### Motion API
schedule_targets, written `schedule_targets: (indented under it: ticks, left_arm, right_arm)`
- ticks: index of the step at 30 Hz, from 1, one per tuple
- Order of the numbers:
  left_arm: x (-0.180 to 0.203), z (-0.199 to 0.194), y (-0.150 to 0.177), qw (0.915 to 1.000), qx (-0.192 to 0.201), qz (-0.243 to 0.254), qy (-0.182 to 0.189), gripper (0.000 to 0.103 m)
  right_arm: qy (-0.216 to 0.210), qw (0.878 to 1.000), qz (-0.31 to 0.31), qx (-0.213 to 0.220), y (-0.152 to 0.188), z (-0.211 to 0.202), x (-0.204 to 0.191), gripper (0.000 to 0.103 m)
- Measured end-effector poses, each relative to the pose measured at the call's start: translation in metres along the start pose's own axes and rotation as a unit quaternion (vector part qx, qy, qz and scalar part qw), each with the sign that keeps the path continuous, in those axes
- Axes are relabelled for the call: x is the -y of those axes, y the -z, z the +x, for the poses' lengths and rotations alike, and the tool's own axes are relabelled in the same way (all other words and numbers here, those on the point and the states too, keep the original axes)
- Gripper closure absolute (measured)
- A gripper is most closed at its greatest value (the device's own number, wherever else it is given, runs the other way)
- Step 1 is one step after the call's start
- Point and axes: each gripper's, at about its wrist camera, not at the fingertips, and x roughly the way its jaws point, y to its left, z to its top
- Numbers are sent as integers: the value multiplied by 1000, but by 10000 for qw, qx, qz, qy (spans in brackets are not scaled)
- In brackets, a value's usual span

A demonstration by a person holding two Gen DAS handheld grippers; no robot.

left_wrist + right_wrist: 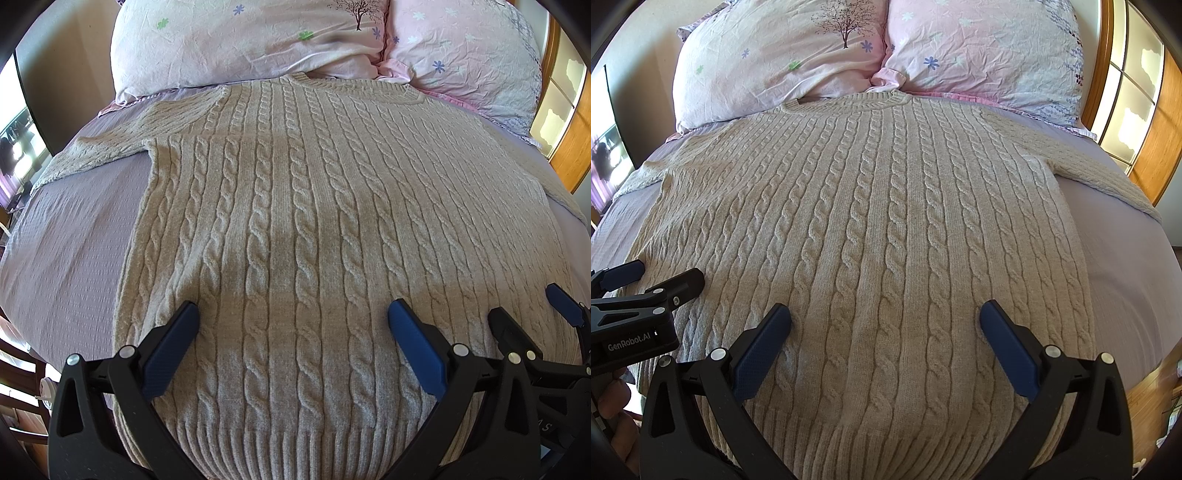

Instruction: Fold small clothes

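A beige cable-knit sweater (295,221) lies flat, spread on the bed, neck toward the pillows and ribbed hem nearest me; it also shows in the right wrist view (871,229). Its sleeves stretch out to both sides. My left gripper (293,314) is open and empty, hovering over the hem's left half. My right gripper (885,315) is open and empty over the hem's right half. The right gripper (528,306) shows at the right edge of the left wrist view, the left gripper (665,273) at the left edge of the right wrist view.
A lilac bedsheet (66,236) covers the bed. Two pink floral pillows (240,40) (979,55) lie at the head, touching the sweater's collar. A wooden-framed window (1126,92) stands to the right. A dark panel (55,85) is at the left.
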Motion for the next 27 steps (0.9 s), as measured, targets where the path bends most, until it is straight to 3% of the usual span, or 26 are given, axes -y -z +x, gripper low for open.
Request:
schedule_targets:
  ticks: [10,15,17,19,21,23,25,26,27]
  left_arm:
    - [0,0,0,10000,-36,13,0,2]
    - [2,-3,-2,9999,10,109,32,2]
    - [3,-1,2,9997,154,181,45,2]
    - [2,-1,1,9992,236,301,78,2]
    - [-3,0,-3,9989,174,310,302,2]
    - [-16,-3,-10,9968,232,95,765,2]
    - [-31,-7,-19,9924,339,-160,1175,2]
    - [-43,-9,-24,9889,442,-315,1381,2]
    - [-52,-11,-29,9861,550,-452,1502,2]
  right_arm:
    - [-50,9999,-85,59,0,-2,3,1]
    - [-548,9955,-654,420,6,-1,11,1]
    - [-709,9954,-565,320,-7,-2,34,1]
    - [-679,9956,28,641,-25,-11,78,1]
    - [-511,9854,1153,1141,-50,-23,156,1]
    - [-386,9636,2278,1343,-63,-23,231,1]
    - [-298,9321,3327,1404,-67,-17,299,5]
    - [-229,9057,4011,1355,-65,-8,345,16]
    - [-213,8915,4330,1316,-63,-3,366,20]
